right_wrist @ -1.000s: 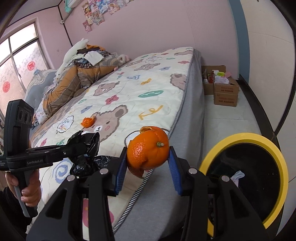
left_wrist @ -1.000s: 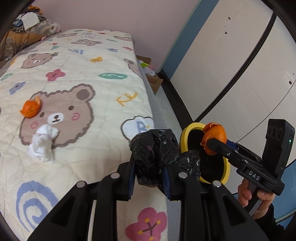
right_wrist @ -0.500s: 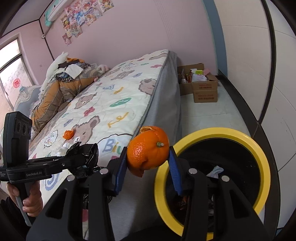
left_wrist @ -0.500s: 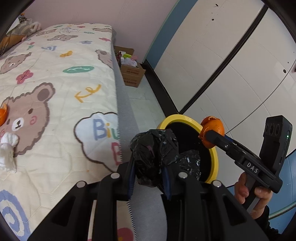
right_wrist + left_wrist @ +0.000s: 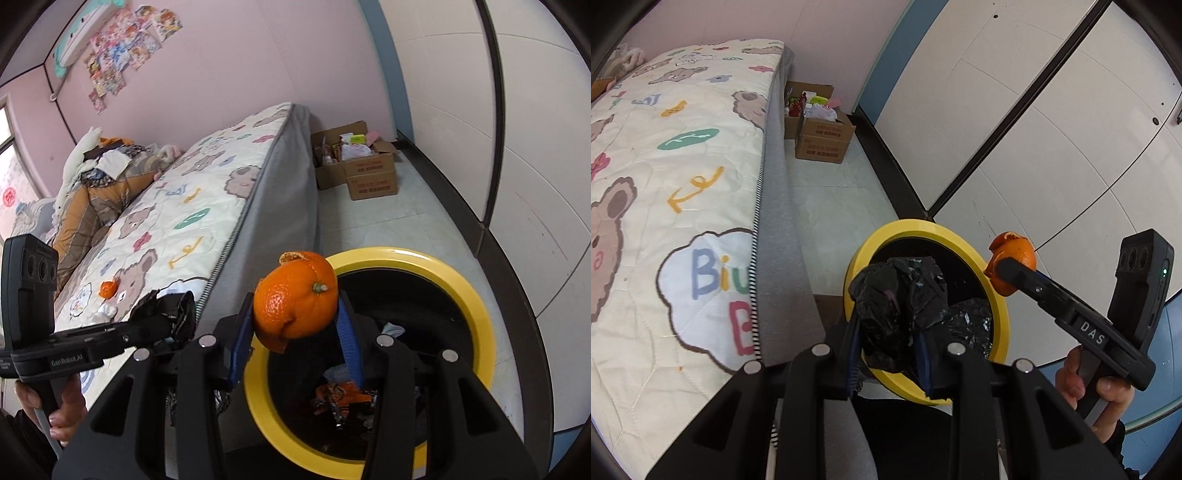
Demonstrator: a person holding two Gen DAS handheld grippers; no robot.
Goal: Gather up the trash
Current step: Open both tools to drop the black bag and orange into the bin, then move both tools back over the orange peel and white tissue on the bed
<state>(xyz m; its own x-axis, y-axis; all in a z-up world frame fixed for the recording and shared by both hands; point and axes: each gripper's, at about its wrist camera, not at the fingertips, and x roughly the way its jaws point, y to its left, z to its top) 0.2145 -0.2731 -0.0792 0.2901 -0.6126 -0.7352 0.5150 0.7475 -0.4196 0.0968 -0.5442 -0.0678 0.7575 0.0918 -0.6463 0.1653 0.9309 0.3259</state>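
Pink-walled bedroom (image 5: 827, 33), bed with bear-print quilt (image 5: 676, 192) lying along the left, pale floor running between bed and white wardrobe doors.

Left wrist view: left gripper (image 5: 888, 354) pinching a crumpled black plastic bag (image 5: 897, 306) between blue pads. Yellow-rimmed bin (image 5: 999, 317) sitting directly ahead and below, bag overlapping the near left part of the opening. Right gripper (image 5: 1006, 271) entering from the right, clamping an orange peel (image 5: 1015, 254) over the bin's far right rim. Cardboard boxes (image 5: 823, 140) standing well apart by the foot of the bed, not obstructing.

Right wrist view: right gripper (image 5: 295, 321) squeezing the orange peel (image 5: 295, 299), an almost whole hollow skin, stem facing the camera, torn edge hanging at the bottom. Bin (image 5: 476, 295) lying just beyond and below, peel appearing over its near left rim, so release judged to need a slight carry forward over the dark opening. Scraps showing inside the bin. Left gripper (image 5: 173, 314) with its bag appearing at the left, beside the mattress edge, seemingly short of the rim from this angle. More peel (image 5: 108, 288) and a white tissue (image 5: 105, 310) remaining on the quilt, awaiting collection. Nothing standing between either load and the bin; both about equally near.
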